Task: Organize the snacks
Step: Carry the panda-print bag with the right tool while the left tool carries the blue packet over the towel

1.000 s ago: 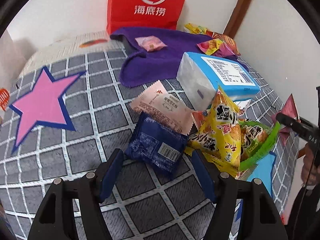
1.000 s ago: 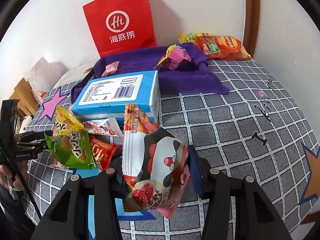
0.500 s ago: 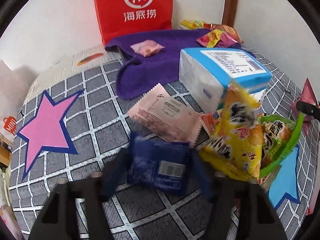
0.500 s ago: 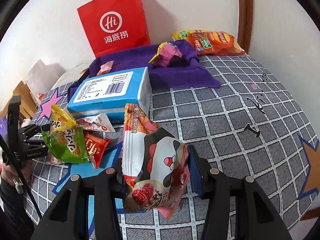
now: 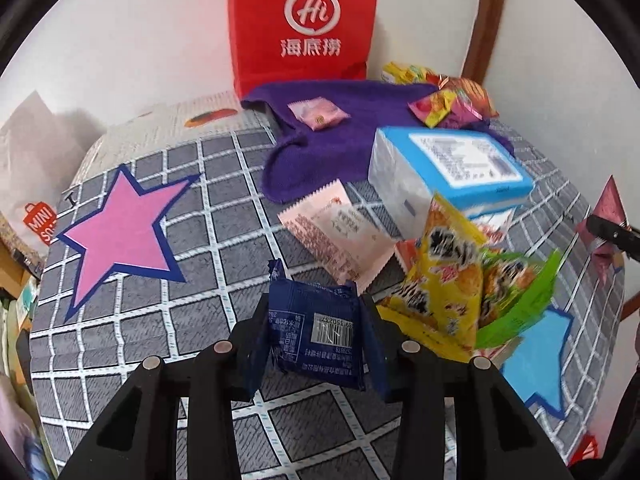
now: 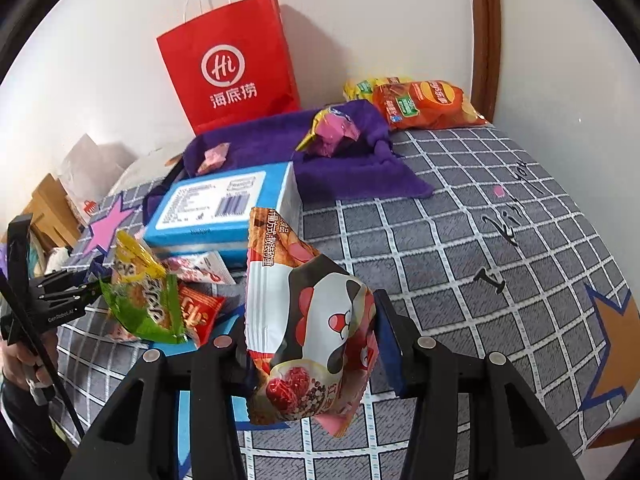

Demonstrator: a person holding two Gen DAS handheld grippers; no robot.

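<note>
My left gripper (image 5: 316,320) is shut on a dark blue snack packet (image 5: 316,336), held slightly off the grey checked bedcover (image 5: 208,184). To its right lie a yellow bag (image 5: 444,276), a green bag (image 5: 516,300) and a pale pink packet (image 5: 340,232). In the right wrist view my right gripper (image 6: 312,328) holds a white, red and black snack bag (image 6: 304,304) upright above the cover, its jaws closing a little tighter on it. The left gripper's body (image 6: 60,296) shows at that view's left edge, in a hand.
A blue tissue pack (image 5: 448,168) lies behind the snack pile. A purple towel (image 5: 340,136) carries a small pink packet (image 5: 318,114) and a pink-yellow bag (image 6: 332,132). A red paper bag (image 5: 304,20) stands against the wall, with orange chip bags (image 6: 424,104) in the corner.
My left gripper's jaws closed onto the blue packet, which went from lying flat on the cover to being raised between the pads. The right gripper and its bag stayed put.
</note>
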